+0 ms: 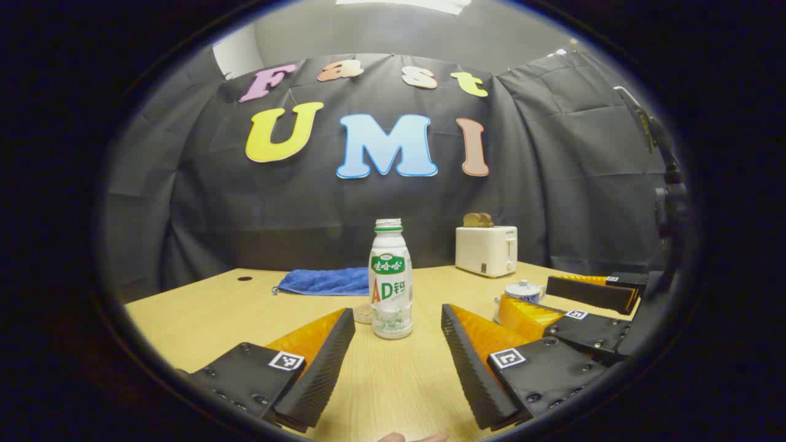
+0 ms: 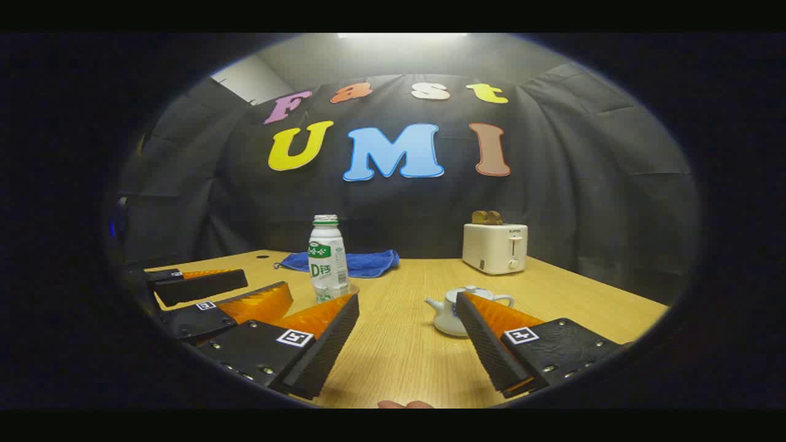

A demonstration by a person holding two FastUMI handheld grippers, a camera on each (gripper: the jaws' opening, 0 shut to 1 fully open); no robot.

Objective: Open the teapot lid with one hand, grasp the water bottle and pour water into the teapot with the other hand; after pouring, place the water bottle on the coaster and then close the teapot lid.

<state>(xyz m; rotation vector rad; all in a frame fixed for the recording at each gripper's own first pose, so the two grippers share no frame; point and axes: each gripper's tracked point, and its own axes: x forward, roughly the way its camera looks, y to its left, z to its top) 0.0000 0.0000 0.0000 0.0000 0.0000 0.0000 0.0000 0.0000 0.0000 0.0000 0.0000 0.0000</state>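
Currently I am logging the following items on the wooden worktop (image 1: 202, 301).

Item one: the water bottle (image 1: 390, 279), white with a green label band, is standing upright and uncapped near the middle of the worktop. In the left gripper view it is sitting between and just beyond my left gripper (image 1: 398, 334), whose jaws are standing wide apart and touching nothing. A small round clear object, possibly the coaster (image 1: 363, 314), is showing low beside the bottle's base; I cannot tell more about it.

Item two: the teapot (image 2: 451, 312), white and small, is resting with its lid (image 2: 468, 290) on, spout pointing toward the bottle. In the right gripper view it is lying partly behind one finger of my right gripper (image 2: 406, 322), whose jaws are also spread wide and holding nothing.

Item three: a blue cloth (image 2: 362, 263) is lying bunched near the far edge, behind the bottle.

Item four: a white toaster (image 2: 495, 247) is standing at the far right with toast (image 2: 486, 217) poking up from its slots.

Bottle and teapot are standing well apart from each other.
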